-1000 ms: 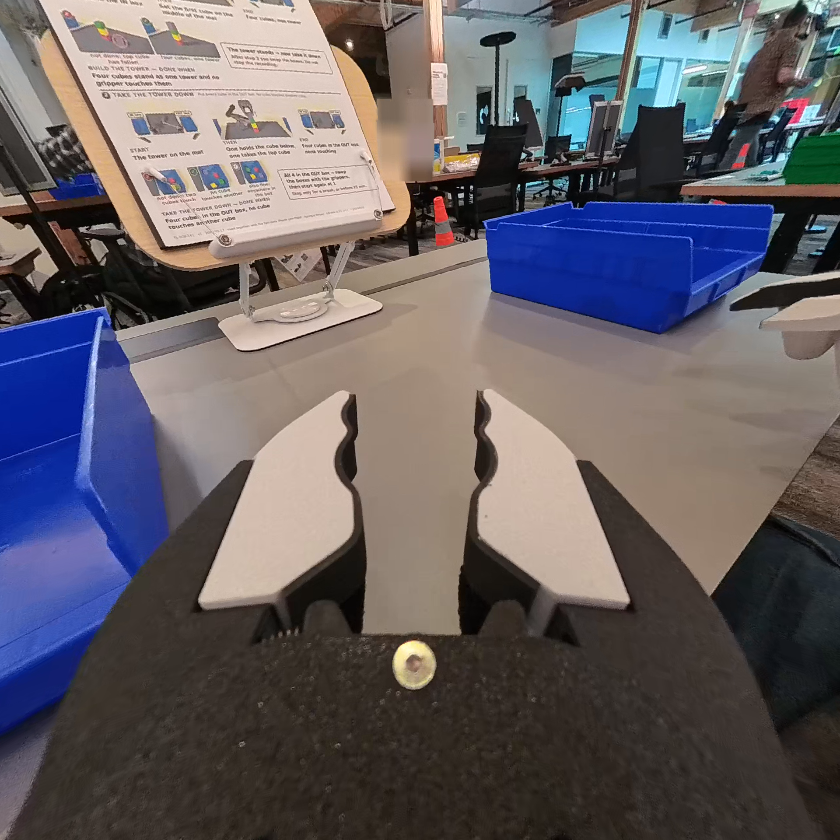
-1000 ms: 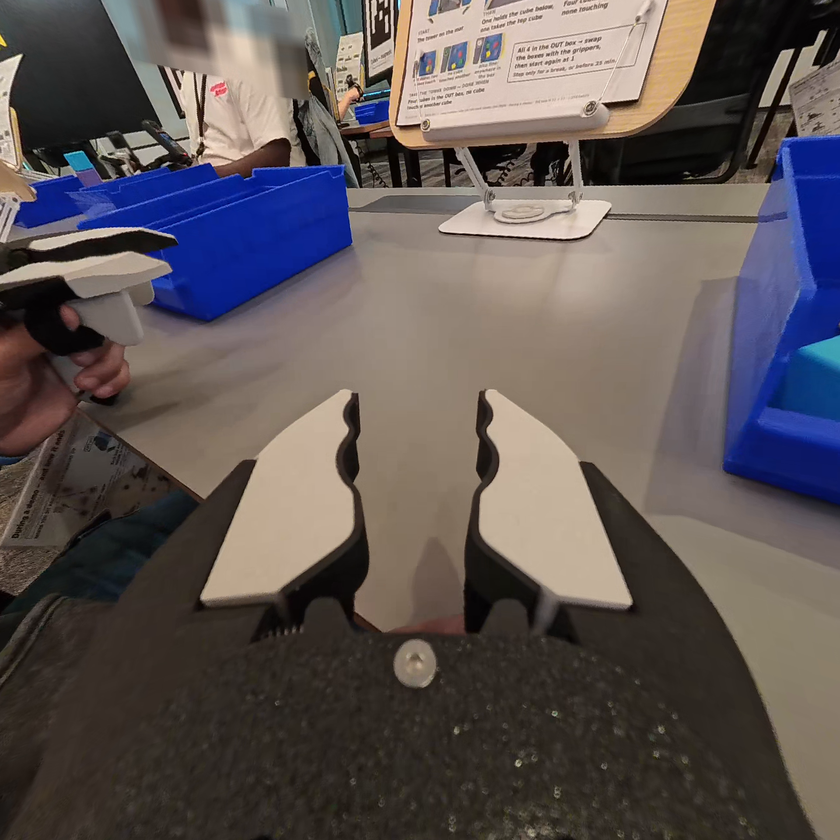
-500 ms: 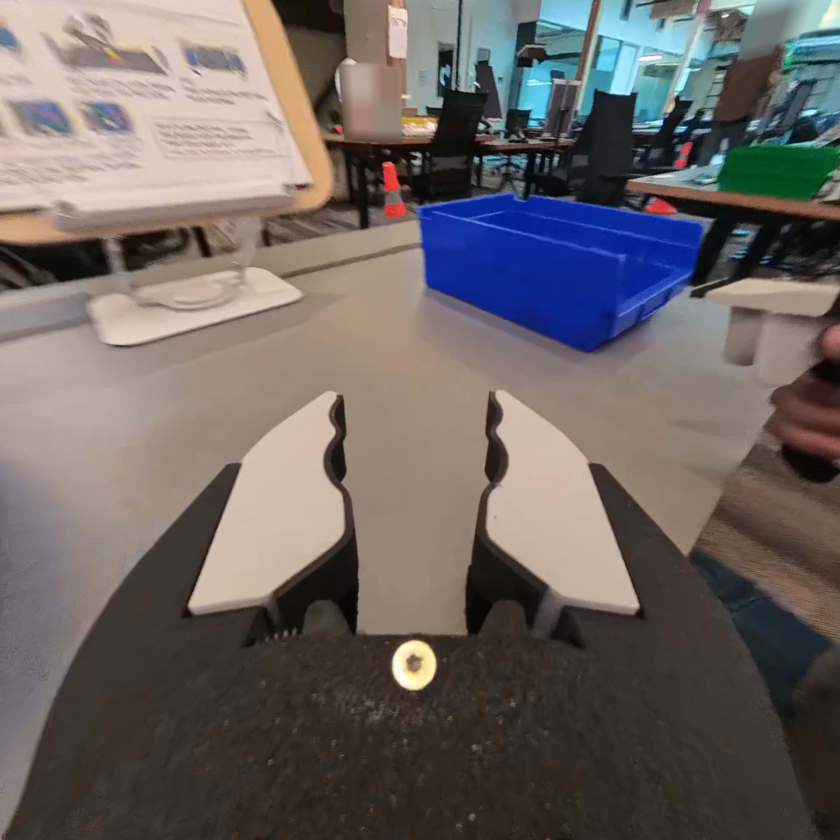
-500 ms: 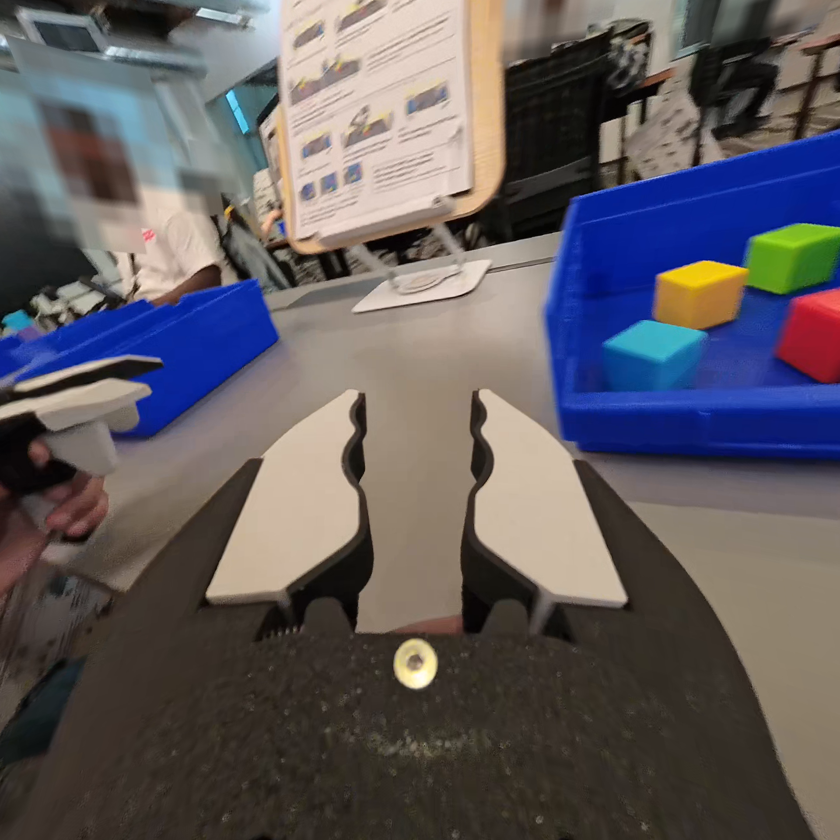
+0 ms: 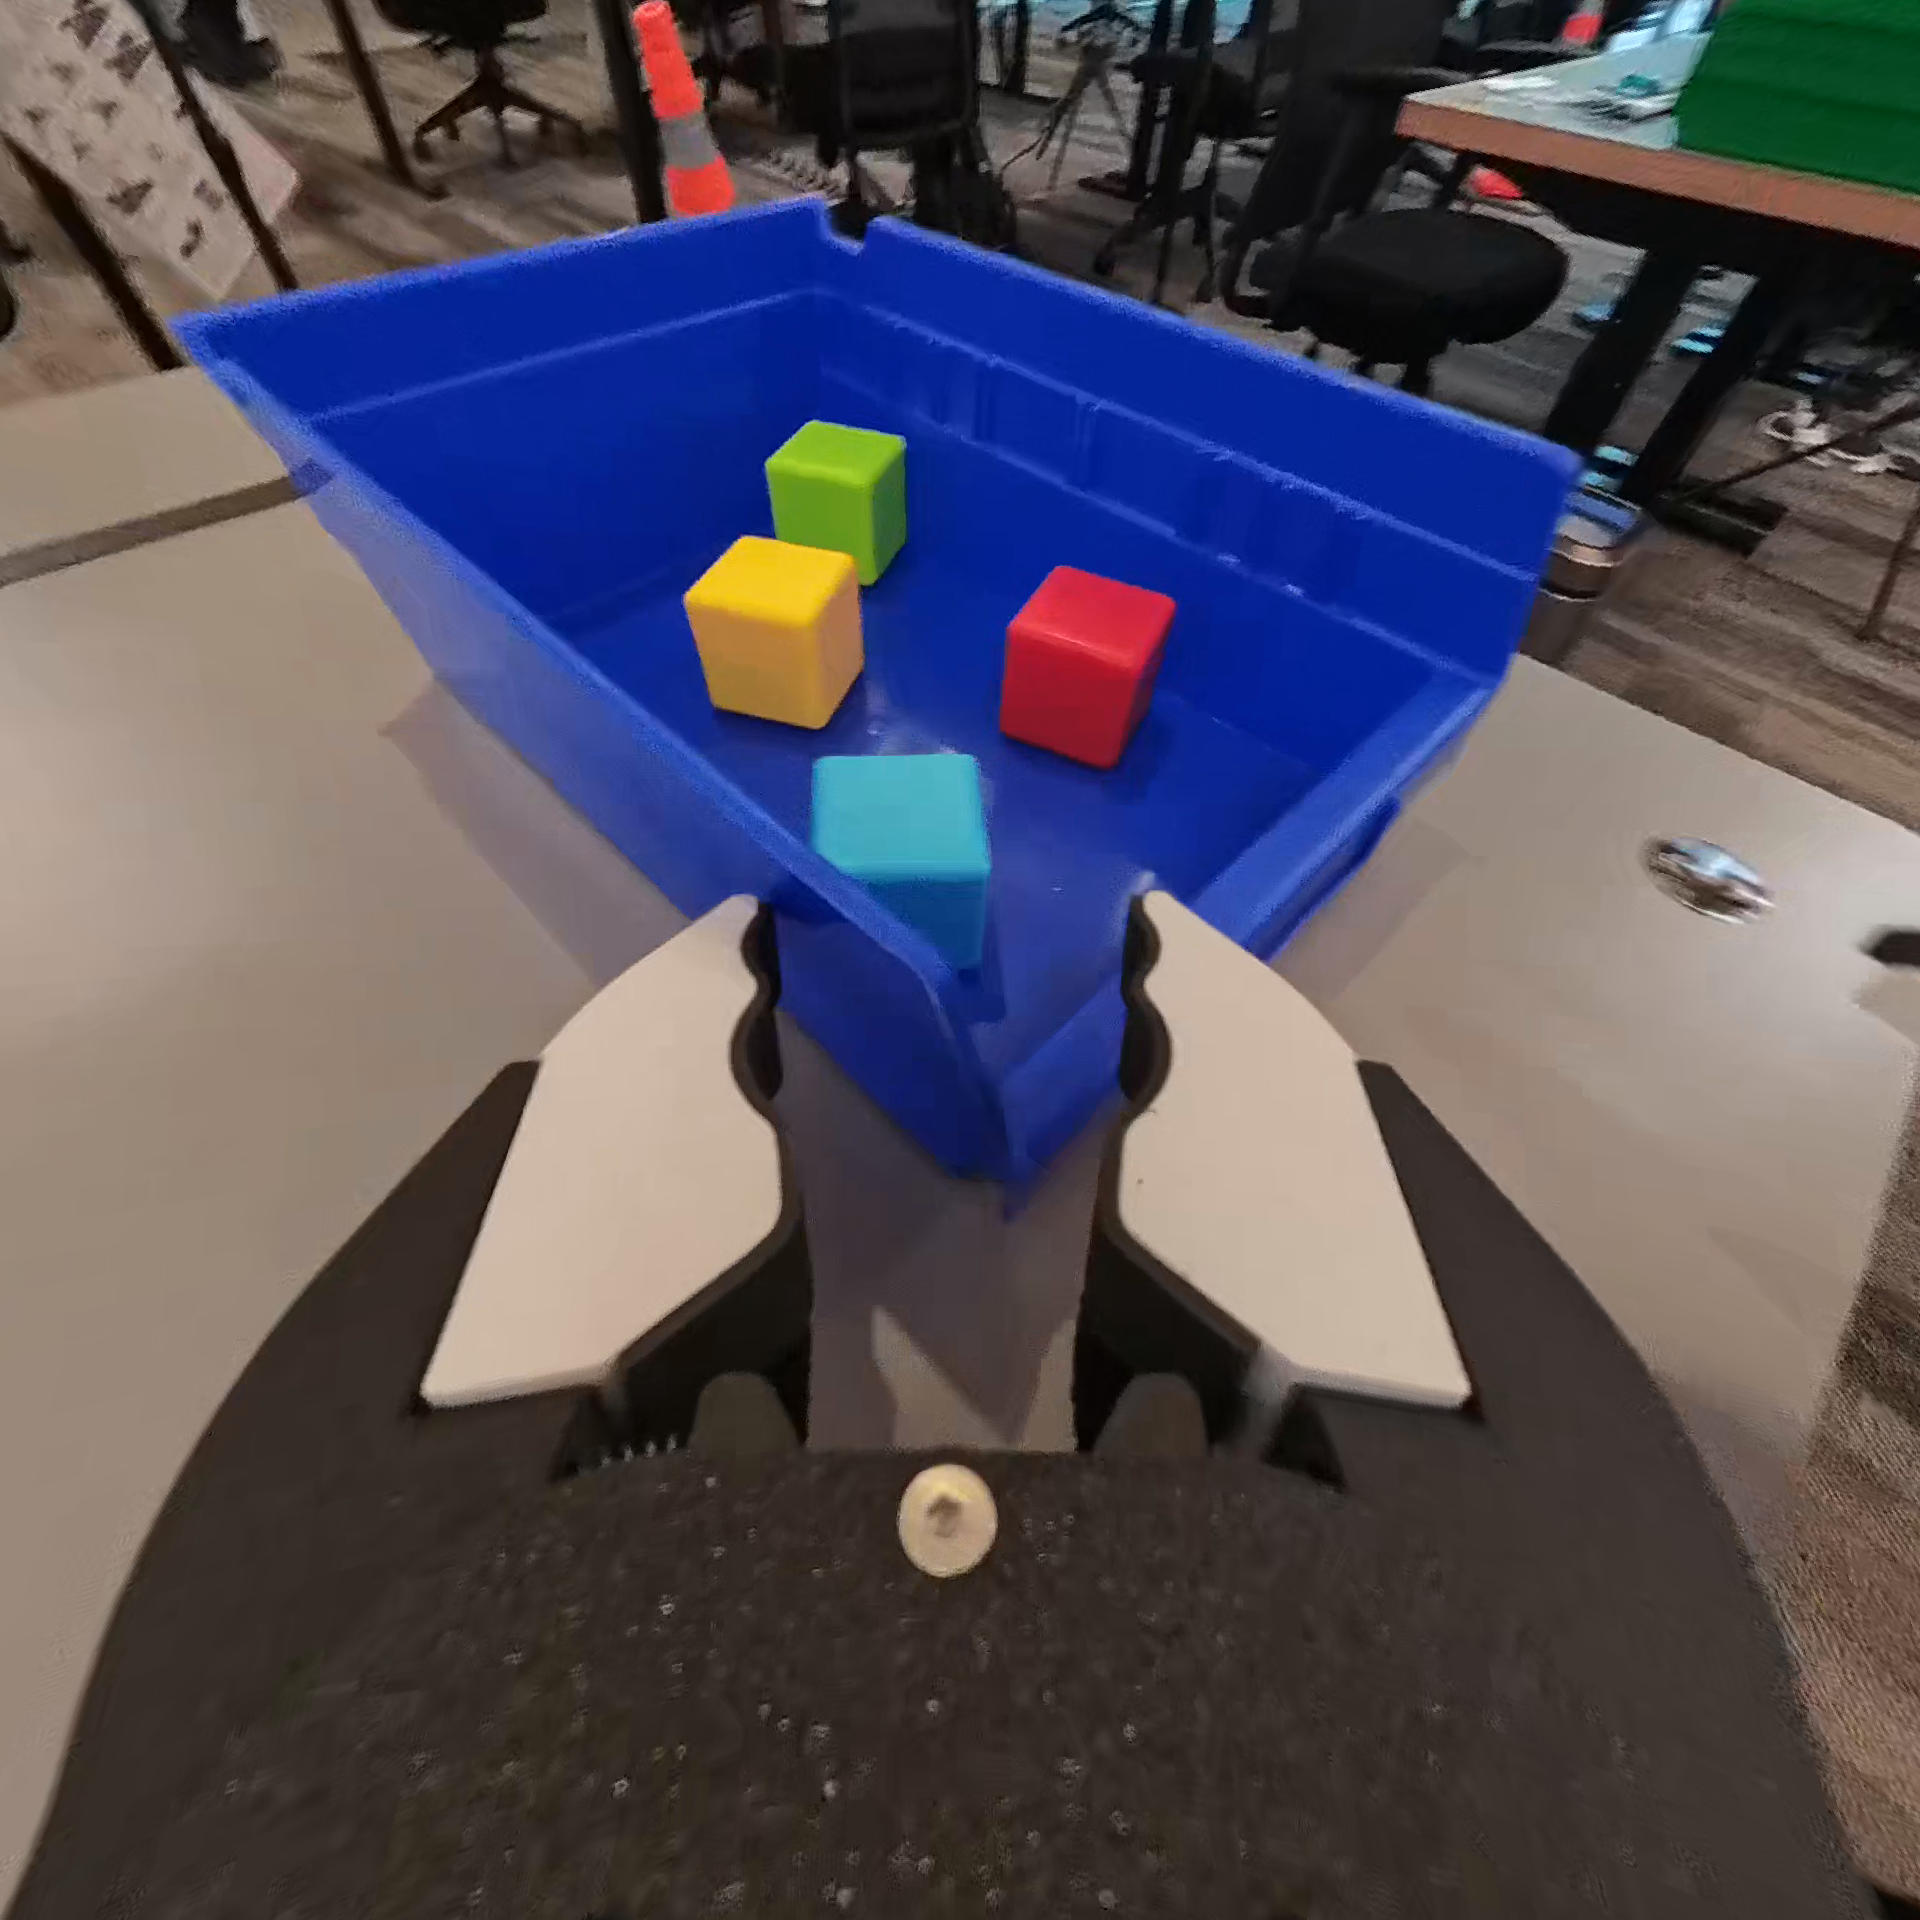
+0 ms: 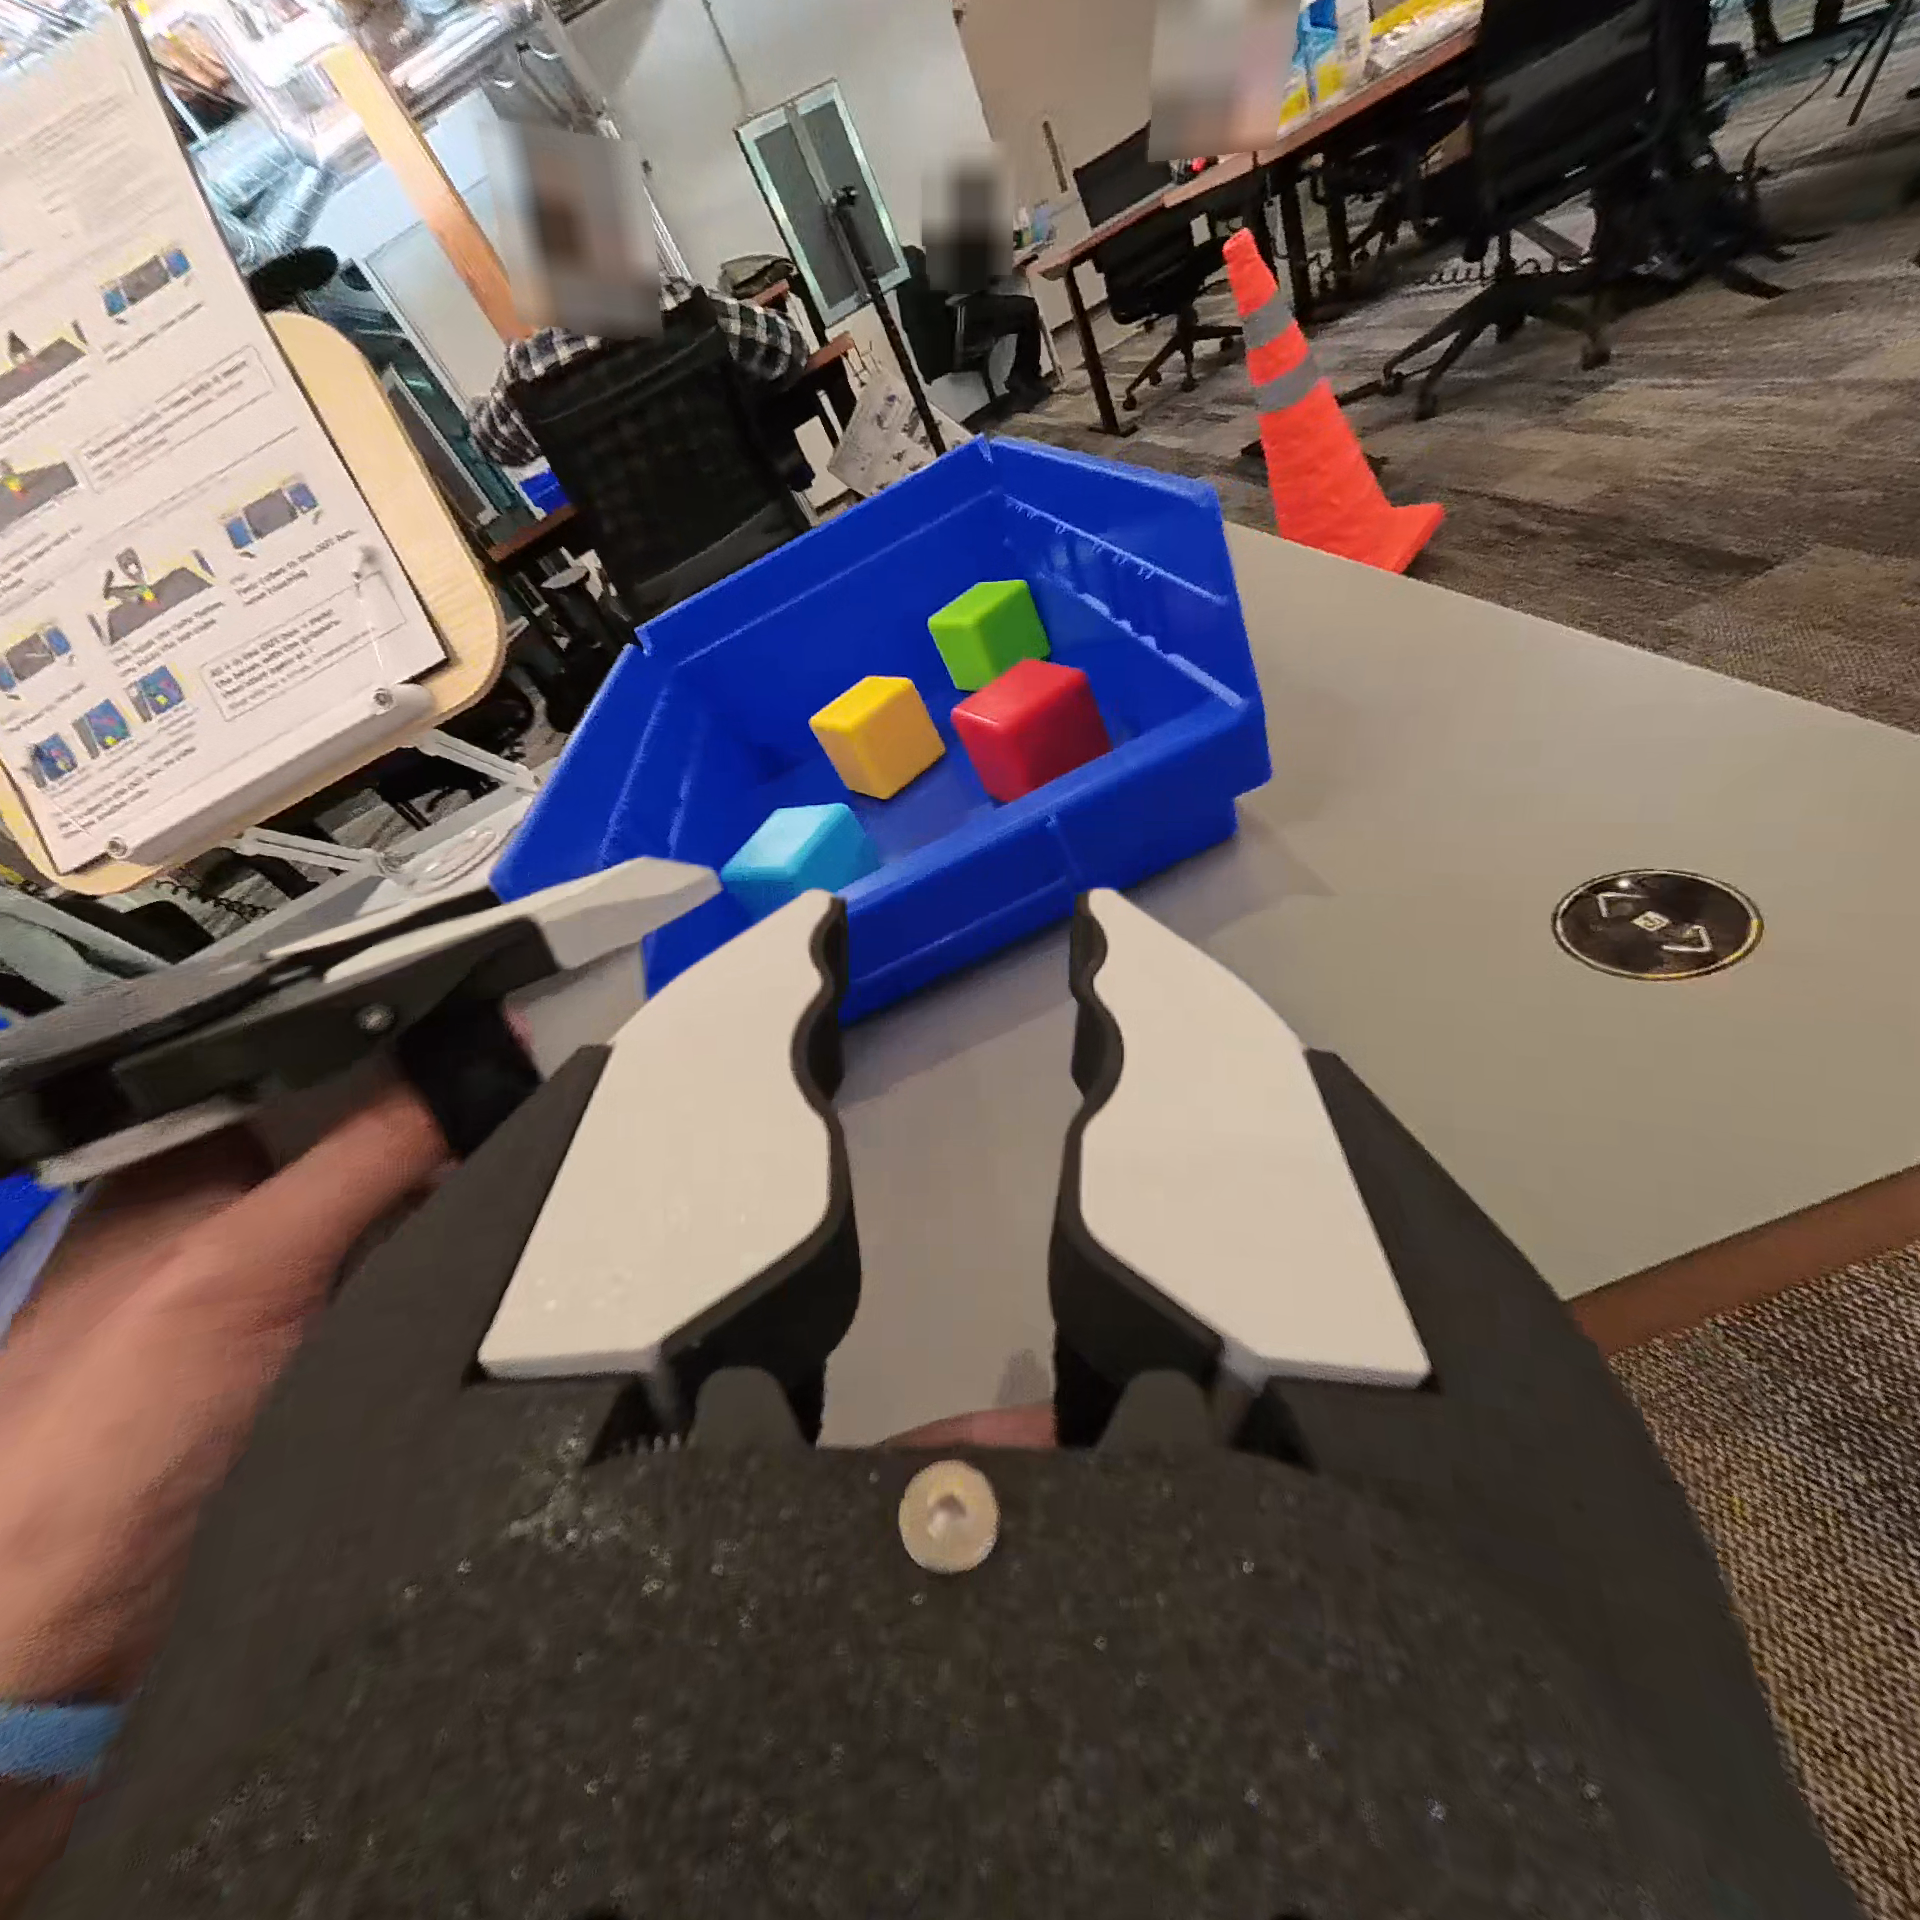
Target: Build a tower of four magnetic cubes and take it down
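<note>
A blue bin on the grey table holds a green cube, a yellow cube, a red cube and a light blue cube, all apart. My left gripper is open and empty, above the bin's near corner, close to the light blue cube. My right gripper is open and empty, just short of the bin's near wall. The right wrist view shows the same green cube, yellow cube, red cube and light blue cube, and the left gripper's fingers reaching in from the left.
An instruction sheet on a wooden stand stands left of the bin. A round black grommet sits in the table at the right. An orange cone stands on the floor beyond. The table edge runs at the near right.
Both grippers swung right toward the bin with the cubes and tilted down over it. My left jaws widened; my right jaws narrowed slightly. Nothing was grasped.
</note>
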A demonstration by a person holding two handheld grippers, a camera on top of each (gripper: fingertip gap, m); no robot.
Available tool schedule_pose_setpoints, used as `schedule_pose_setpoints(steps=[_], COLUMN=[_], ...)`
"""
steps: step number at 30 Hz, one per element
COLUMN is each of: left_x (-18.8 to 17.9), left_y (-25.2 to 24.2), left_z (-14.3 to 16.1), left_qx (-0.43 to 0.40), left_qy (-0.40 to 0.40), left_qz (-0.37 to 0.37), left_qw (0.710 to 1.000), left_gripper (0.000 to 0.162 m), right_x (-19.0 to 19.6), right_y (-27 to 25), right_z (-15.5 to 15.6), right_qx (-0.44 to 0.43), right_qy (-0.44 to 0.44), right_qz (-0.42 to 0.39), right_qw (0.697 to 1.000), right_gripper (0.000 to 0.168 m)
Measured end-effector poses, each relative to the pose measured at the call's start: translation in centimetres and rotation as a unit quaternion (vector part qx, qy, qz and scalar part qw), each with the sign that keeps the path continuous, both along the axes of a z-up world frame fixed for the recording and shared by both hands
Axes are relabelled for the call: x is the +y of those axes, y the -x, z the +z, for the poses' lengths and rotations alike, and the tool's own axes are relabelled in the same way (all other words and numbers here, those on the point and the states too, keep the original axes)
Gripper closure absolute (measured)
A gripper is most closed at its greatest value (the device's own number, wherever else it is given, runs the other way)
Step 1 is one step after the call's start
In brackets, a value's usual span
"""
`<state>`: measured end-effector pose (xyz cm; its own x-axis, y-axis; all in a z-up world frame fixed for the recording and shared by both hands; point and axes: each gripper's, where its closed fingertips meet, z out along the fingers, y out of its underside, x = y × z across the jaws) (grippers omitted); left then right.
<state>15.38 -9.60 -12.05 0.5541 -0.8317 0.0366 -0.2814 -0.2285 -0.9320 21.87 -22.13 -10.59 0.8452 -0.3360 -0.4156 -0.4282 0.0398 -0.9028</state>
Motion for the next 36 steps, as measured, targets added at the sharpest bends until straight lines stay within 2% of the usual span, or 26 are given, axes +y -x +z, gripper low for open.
schedule_pose_setpoints(steps=[2, 4, 6, 10, 13, 15, 19, 22, 24, 26, 28, 29, 32, 36], left_x=[1.4, 2.8, 4.3, 5.8, 6.9, 7.0, 7.3, 7.3, 7.1, 6.6, 6.0, 5.7, 4.9, 3.5], left_y=[0.5, 1.9, 3.9, 5.3, 5.1, 4.7, 5.4, 6.7, 7.5, 7.7, 8.0, 8.3, 10.2, 13.3], left_z=[-0.4, -0.5, -0.5, 0.0, 1.0, 1.1, 1.1, 1.1, 1.2, 1.2, 1.3, 1.4, 1.4, 1.7], left_qx=[0.008, 0.007, -0.005, -0.039, -0.042, -0.027, 0.017, 0.017, 0.016, 0.02, 0.032, 0.033, 0.029, 0.036], left_qy=[0.007, 0.018, 0.024, 0.046, 0.03, 0.021, -0.019, -0.025, -0.032, -0.04, -0.053, -0.056, -0.056, -0.075], left_qz=[0.03, 0.056, 0.085, 0.08, 0.09, 0.093, 0.124, 0.158, 0.177, 0.177, 0.173, 0.174, 0.178, 0.185], left_qw=[1.0, 0.998, 0.996, 0.995, 0.995, 0.995, 0.992, 0.987, 0.984, 0.983, 0.983, 0.983, 0.982, 0.979], left_gripper=[0.12, 0.12, 0.133, 0.133, 0.129, 0.144, 0.153, 0.155, 0.156, 0.156, 0.156, 0.156, 0.156, 0.155], right_x=[0.1, 0.3, 0.7, 3.7, 5.3, 6.2, 8.6, 9.6, 10.2, 10.9, 11.2, 11.2, 10.5, 10.0], right_y=[0.0, 0.1, 0.1, -0.7, -4.2, -5.6, -6.4, -5.4, -3.9, -2.2, -1.8, -1.7, -1.2, 1.7], right_z=[-0.4, -1.2, -1.7, -1.9, -1.6, -1.5, -2.9, -3.0, -2.8, -2.4, -1.8, -1.5, -1.1, -0.8], right_qx=[-0.005, -0.016, -0.027, -0.062, -0.109, -0.111, -0.081, -0.06, -0.058, -0.052, -0.061, -0.056, -0.033, -0.017], right_qy=[0.012, 0.043, 0.063, 0.109, 0.167, 0.169, 0.2, 0.183, 0.168, 0.145, 0.131, 0.122, 0.106, 0.095], right_qz=[0.005, 0.007, 0.011, 0.007, -0.069, -0.082, -0.041, 0.0, 0.04, 0.07, 0.059, 0.055, 0.057, 0.05], right_qw=[1.0, 0.999, 0.998, 0.992, 0.977, 0.976, 0.976, 0.981, 0.983, 0.986, 0.988, 0.989, 0.992, 0.994], right_gripper=[0.126, 0.124, 0.123, 0.12, 0.119, 0.121, 0.116, 0.121, 0.139, 0.138, 0.127, 0.13, 0.163, 0.164])
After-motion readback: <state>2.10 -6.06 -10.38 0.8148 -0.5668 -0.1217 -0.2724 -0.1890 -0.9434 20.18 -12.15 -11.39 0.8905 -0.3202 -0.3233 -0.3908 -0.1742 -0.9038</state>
